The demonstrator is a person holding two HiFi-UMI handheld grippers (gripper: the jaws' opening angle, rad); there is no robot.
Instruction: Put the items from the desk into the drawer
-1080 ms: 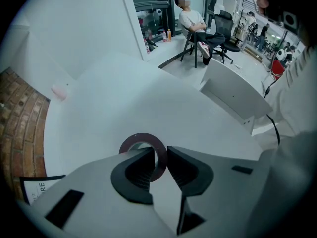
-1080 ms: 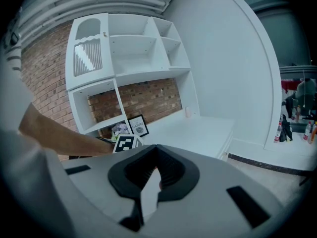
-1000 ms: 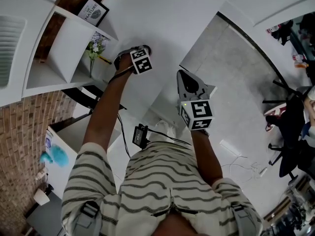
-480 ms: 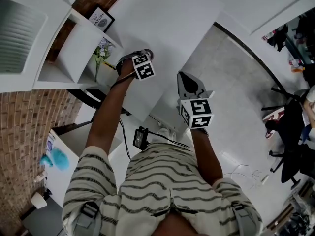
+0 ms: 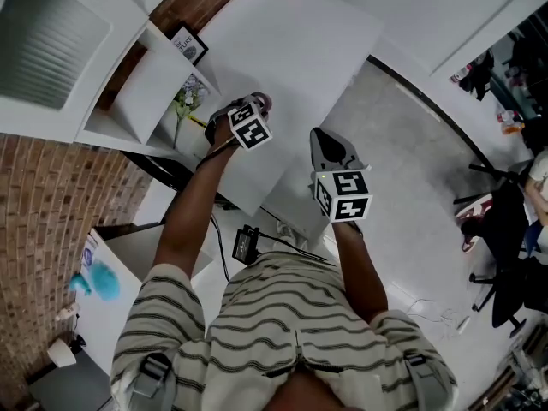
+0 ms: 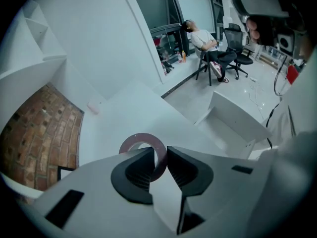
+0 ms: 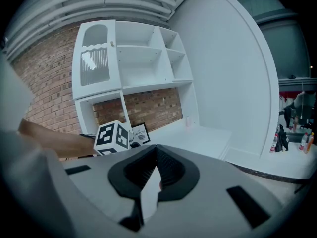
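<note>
Carrying is the step in hand: the left claw [image 6: 159, 155] is clenched on a tape roll [image 6: 141, 136], its pads pinching the ring's band on the right side while the rest of the ring stands out past the jaws. The roll hangs over the white desk [image 5: 291, 50], apparently off its surface, though the views do not settle that. In the head view the left claw [image 5: 254, 105] sits near the desk's front edge with the roll [image 5: 261, 101] at its tip.

The right claw [image 7: 157, 158] is clenched with nothing seen between its jaws; it hangs free beside the left one [image 5: 325, 144], over the floor.

An open white drawer [image 6: 233, 120] shows in the left gripper view, off to the right and lower than the desk top. The next move probably calls for swinging the roll across to that opening, lowering it inside the walls, and only then letting go, since a ring dropped on edge could roll away. A small pale item [image 6: 93, 107] lies at the back of the desk, likely the next pick.
</note>
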